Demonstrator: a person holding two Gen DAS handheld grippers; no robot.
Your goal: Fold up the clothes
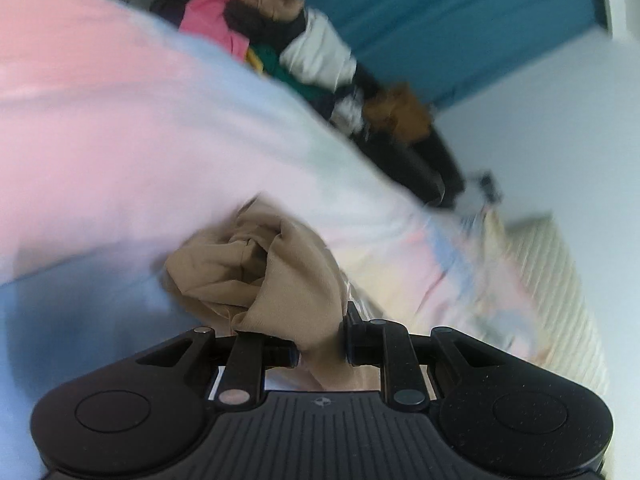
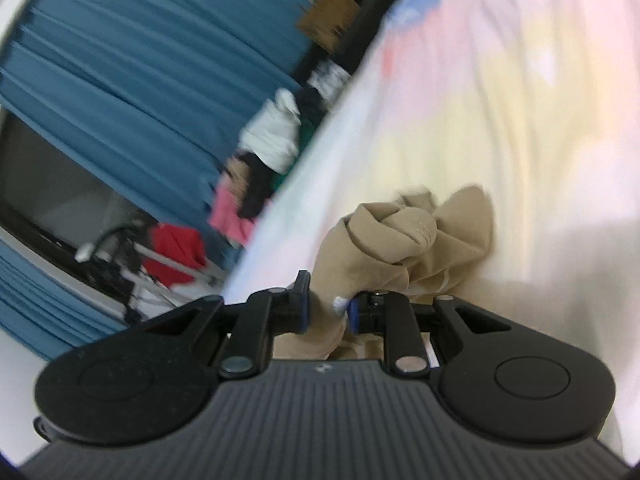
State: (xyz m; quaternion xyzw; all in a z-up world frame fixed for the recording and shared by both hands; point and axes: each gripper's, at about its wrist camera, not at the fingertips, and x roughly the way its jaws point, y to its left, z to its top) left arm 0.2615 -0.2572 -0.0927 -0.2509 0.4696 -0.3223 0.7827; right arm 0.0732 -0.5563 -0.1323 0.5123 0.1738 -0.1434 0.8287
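Observation:
A beige garment (image 1: 256,276) is bunched up over a pastel tie-dye sheet (image 1: 120,120). My left gripper (image 1: 322,346) is shut on a fold of the beige garment. In the right wrist view the same beige garment (image 2: 404,244) is crumpled in front of my right gripper (image 2: 326,312), which is shut on another part of it. Both views are tilted and motion-blurred. The stretch of garment between the two grippers is not visible.
A pile of other clothes (image 1: 304,52), pink, white, black and brown, lies along the far edge of the sheet, also in the right wrist view (image 2: 272,140). Blue curtains (image 2: 140,60) hang behind. A red cloth on a rack (image 2: 176,252) stands at left.

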